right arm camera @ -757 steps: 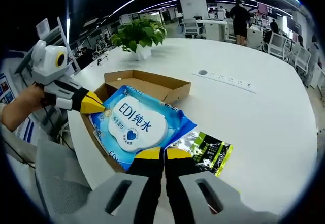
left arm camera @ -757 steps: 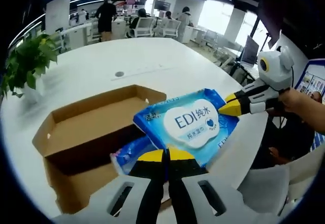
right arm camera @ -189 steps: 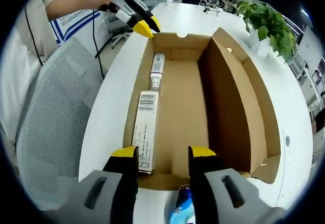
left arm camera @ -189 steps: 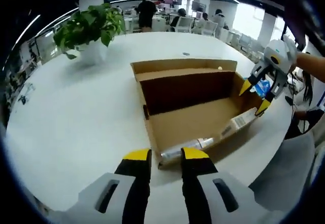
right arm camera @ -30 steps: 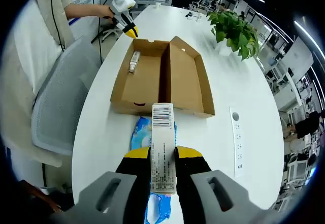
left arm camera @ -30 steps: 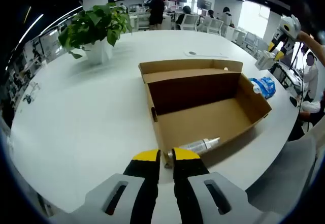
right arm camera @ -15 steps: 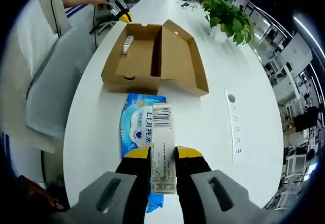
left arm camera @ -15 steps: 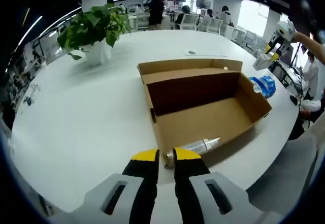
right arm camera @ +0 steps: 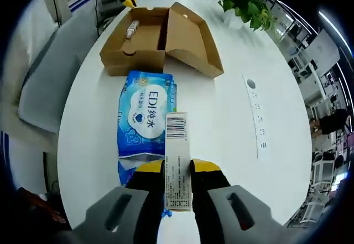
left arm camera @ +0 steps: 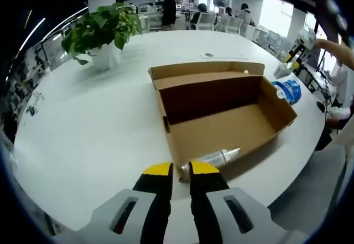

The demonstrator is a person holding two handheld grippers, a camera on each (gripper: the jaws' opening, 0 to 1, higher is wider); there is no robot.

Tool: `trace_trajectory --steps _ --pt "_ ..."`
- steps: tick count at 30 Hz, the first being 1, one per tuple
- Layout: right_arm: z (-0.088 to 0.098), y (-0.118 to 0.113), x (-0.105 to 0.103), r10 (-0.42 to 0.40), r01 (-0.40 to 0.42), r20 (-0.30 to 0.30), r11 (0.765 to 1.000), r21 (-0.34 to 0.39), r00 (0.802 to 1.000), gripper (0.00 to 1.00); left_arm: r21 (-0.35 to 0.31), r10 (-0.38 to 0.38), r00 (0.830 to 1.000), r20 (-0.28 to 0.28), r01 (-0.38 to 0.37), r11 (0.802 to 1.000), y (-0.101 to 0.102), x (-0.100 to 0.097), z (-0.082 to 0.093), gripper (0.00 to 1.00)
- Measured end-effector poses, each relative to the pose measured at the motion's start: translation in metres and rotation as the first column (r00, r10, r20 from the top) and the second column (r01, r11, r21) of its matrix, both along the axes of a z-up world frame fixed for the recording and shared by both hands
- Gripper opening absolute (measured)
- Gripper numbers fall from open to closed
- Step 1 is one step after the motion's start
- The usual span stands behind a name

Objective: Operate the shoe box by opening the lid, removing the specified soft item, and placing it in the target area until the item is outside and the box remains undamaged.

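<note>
The brown shoe box stands open on the white table, its lid folded back. A silver tube lies inside against the near wall. My left gripper is nearly closed at the box's near corner, apparently pinching the wall. In the right gripper view it sits at the box's far end. My right gripper is shut on a white barcoded carton, held above the table. Under it lies a blue wet-wipes pack outside the box. A second blue pack peeks from beneath it.
A potted plant stands at the table's far side, behind the box. A socket strip is set into the tabletop right of the wipes. A grey mesh chair and a person's sleeve sit at the table edge.
My right gripper has drawn back from the box with the carton, so the wipes pack now shows fully. The left gripper and box have stayed put.
</note>
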State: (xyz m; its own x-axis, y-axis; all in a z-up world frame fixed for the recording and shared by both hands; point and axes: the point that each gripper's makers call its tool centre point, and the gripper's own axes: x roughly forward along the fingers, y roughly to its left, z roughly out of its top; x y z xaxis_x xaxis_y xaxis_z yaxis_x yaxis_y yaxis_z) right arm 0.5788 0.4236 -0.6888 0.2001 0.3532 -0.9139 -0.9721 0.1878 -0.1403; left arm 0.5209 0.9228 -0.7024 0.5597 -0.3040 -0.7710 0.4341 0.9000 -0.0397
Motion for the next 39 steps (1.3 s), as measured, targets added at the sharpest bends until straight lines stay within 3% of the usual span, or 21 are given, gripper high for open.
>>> trace_trajectory --steps 21,30,39 --pt "-0.045 -0.044 0.008 -0.028 0.027 -0.028 0.999 -0.047 0.999 0.15 0.046 0.003 1.000 -0.023 -0.002 0.999 -0.006 -0.006 0.003 0.10" --pt "-0.057 -0.062 0.007 -0.007 0.004 -0.032 0.996 -0.093 0.999 0.15 0.057 0.001 1.000 -0.023 0.001 0.998 -0.005 -0.003 0.005 0.10" --pt "-0.056 -0.063 0.009 0.001 -0.004 -0.033 0.995 -0.096 0.999 0.16 0.064 -0.014 1.000 -0.018 0.015 0.998 -0.009 -0.001 0.007 0.11"
